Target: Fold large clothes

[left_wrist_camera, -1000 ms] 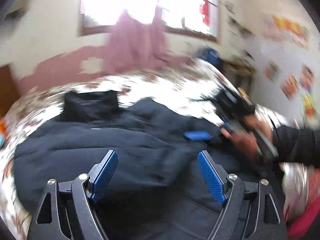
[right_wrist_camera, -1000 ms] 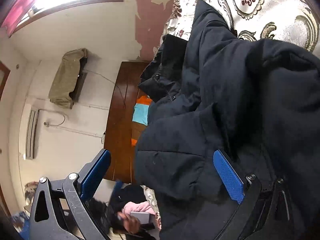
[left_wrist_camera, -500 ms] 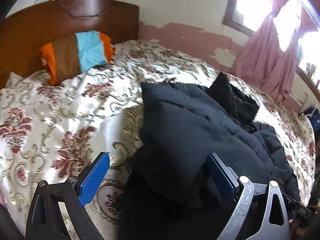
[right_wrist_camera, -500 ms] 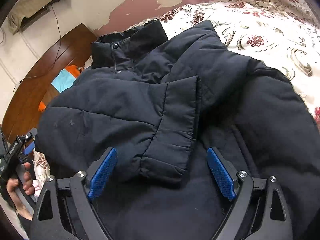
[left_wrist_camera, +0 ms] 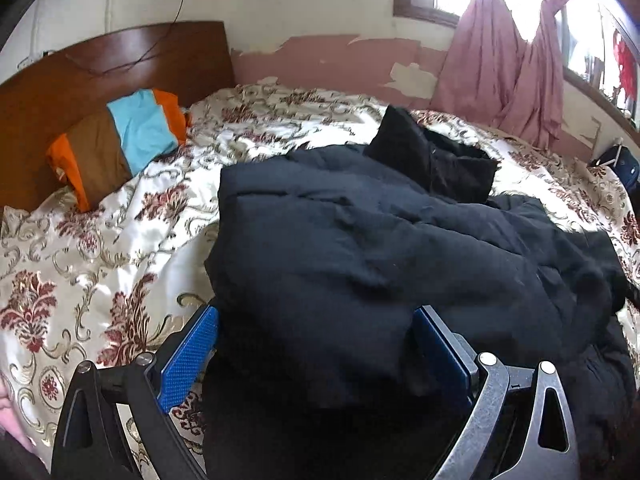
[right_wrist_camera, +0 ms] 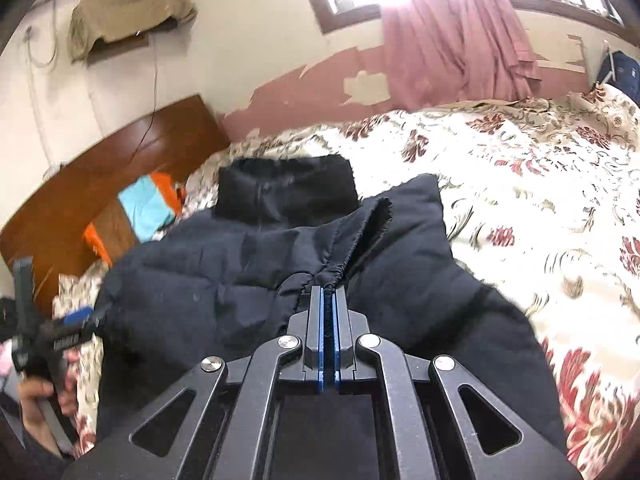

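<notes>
A bulky black padded jacket [left_wrist_camera: 380, 248] with a stand-up collar [right_wrist_camera: 286, 190] lies spread on the bed's cream floral satin bedspread [left_wrist_camera: 100, 264], collar toward the far wall, hem toward the person. The step in hand looks like the sleeve fold. The right gripper [right_wrist_camera: 329, 296] is clenched tight on the gathered cuff [right_wrist_camera: 336, 270] of a jacket sleeve; fabric bunches right at the jaw tips, and the sleeve [right_wrist_camera: 360, 224] rises off the jacket body. The left gripper [left_wrist_camera: 316, 344] is released, jaws wide, straddling the near left edge of the jacket. One blue pad [left_wrist_camera: 188, 354] sits over the bedspread just beside the fabric; the other is against the dark padding. Not pressing, so nothing is held. In the right wrist view the left gripper shows at the far left, in the person's hand [right_wrist_camera: 38, 390], near the jacket's side.

Judged progress: early to middle; the body is still broad, with no lengthwise fold evident.

The next move likely calls for carrying the pinched cuff across the chest and laying the sleeve flat, then letting go. The left gripper would need to close on the side edge to bring that panel inward. The padding is thick and springy, so folds may pop back open, and a shallow pinch could slip off.

Background: brown wooden headboard [left_wrist_camera: 80, 76], an orange, brown and turquoise pillow [left_wrist_camera: 120, 140], pink curtain [left_wrist_camera: 512, 64].
</notes>
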`<state>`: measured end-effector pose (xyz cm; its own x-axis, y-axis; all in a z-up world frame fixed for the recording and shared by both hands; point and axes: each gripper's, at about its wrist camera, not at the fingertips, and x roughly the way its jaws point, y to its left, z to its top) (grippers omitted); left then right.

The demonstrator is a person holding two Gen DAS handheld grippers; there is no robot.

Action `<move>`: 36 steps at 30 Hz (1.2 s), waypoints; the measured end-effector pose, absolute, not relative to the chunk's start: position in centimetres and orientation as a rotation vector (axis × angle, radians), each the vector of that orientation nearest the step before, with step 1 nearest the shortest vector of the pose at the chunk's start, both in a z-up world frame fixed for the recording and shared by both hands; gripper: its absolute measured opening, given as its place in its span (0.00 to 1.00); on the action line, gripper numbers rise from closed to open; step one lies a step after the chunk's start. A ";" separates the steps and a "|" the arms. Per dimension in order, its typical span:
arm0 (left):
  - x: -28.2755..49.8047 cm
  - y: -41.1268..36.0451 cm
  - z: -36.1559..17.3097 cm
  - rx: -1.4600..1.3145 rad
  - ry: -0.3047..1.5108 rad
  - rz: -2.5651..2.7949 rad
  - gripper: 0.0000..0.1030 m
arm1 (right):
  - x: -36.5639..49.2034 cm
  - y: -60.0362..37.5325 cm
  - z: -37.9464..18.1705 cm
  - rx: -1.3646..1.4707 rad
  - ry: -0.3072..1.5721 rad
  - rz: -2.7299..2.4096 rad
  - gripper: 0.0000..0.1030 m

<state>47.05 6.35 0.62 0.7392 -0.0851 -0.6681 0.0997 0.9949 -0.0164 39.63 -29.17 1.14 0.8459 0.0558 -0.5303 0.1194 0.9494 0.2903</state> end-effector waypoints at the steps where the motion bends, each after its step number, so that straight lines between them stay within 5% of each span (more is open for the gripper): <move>1: 46.9 6.1 0.8 0.024 0.720 -0.106 0.94 | 40.1 -29.6 1.2 0.315 0.557 -0.046 0.03; 12: 47.8 1.8 -0.7 0.209 0.764 -0.053 0.95 | 45.2 -30.3 -5.3 0.323 0.725 -0.099 0.10; 14: 47.6 1.3 -0.4 0.235 0.748 -0.058 0.95 | 44.5 -29.9 -3.9 0.299 0.670 -0.099 0.20; 16: 47.3 1.5 0.3 0.202 0.722 -0.080 0.94 | 44.1 -29.3 -2.5 0.262 0.595 -0.076 0.62; 18: 47.0 2.2 1.6 0.111 0.659 -0.107 0.94 | 44.2 -28.3 -0.7 0.223 0.507 -0.019 0.70; 25: 47.3 3.1 2.1 -0.074 0.559 -0.084 0.95 | 49.7 -25.7 -1.5 0.210 0.612 0.125 0.70; 36: 50.3 -0.7 -2.4 0.207 0.724 0.062 0.99 | 51.9 -22.6 -7.8 0.115 0.801 0.146 0.70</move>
<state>50.32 -0.74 -2.40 0.7484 0.1276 -0.6508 0.0152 0.9778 0.2092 51.86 -22.59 -7.75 0.6869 0.1733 -0.7058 -0.0866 0.9838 0.1573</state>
